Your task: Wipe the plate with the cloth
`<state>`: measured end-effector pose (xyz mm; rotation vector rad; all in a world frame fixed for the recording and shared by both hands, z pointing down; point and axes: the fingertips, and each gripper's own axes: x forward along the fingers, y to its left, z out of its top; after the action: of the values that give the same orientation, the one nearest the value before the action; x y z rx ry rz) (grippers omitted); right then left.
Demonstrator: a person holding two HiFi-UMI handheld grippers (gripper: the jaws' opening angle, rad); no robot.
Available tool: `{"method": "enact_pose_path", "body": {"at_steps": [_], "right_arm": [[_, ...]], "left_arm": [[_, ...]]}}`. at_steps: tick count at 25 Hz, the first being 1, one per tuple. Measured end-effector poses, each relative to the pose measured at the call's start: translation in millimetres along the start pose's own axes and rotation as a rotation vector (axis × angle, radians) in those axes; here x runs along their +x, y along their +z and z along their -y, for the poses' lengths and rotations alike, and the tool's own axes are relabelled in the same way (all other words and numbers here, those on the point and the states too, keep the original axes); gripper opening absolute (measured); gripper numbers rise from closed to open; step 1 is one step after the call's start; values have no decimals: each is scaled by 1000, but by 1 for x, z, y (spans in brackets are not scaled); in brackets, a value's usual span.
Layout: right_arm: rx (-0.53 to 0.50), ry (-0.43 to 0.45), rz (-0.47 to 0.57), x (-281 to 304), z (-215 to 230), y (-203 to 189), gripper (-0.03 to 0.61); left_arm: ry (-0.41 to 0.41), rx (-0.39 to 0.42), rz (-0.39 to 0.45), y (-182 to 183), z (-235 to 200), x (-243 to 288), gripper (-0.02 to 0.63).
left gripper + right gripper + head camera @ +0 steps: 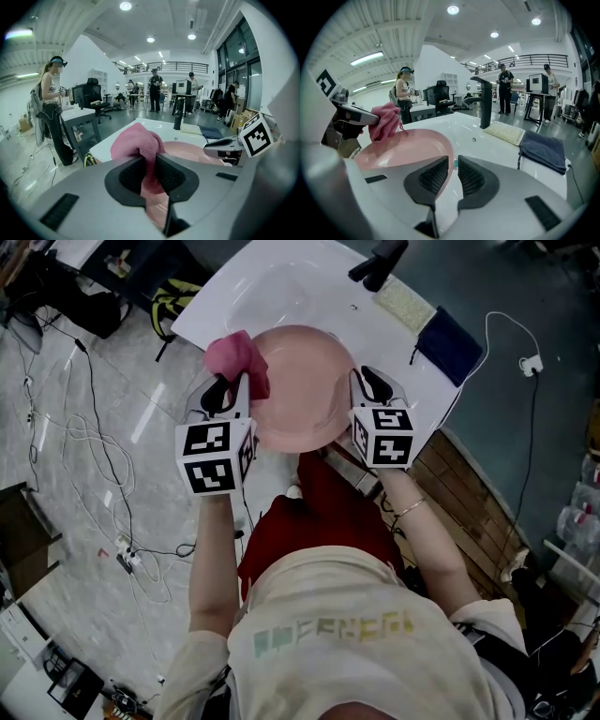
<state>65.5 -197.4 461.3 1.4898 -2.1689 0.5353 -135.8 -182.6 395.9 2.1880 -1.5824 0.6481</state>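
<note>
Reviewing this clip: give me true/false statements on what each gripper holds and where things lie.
1. The left gripper is shut on the pink cloth. True.
2. The right gripper is empty. False: its jaws clamp the plate by the rim.
3. The cloth is at the plate's middle. False: it is at the plate's left rim.
4. A dark blue cloth lies on the counter near the faucet. True.
</note>
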Motion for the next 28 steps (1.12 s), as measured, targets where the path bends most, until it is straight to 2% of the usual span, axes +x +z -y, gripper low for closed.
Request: {"method": "enact_pose_path", "body": {"at_steps": [8, 13, 22, 28], "right_arm": [[32, 3, 95, -23, -2, 29, 58], [38, 46, 190, -45, -13, 54, 57], [-6, 114, 318, -90, -47, 85, 41], [-36, 120, 343, -111, -60, 86, 37]], "left_arm": [[8, -20, 61, 8, -1, -7, 67], [6, -21, 98, 13, 2, -17, 67], [-1, -25, 175, 21, 3, -48, 67], [-11, -23, 213, 21, 9, -69, 67]]}}
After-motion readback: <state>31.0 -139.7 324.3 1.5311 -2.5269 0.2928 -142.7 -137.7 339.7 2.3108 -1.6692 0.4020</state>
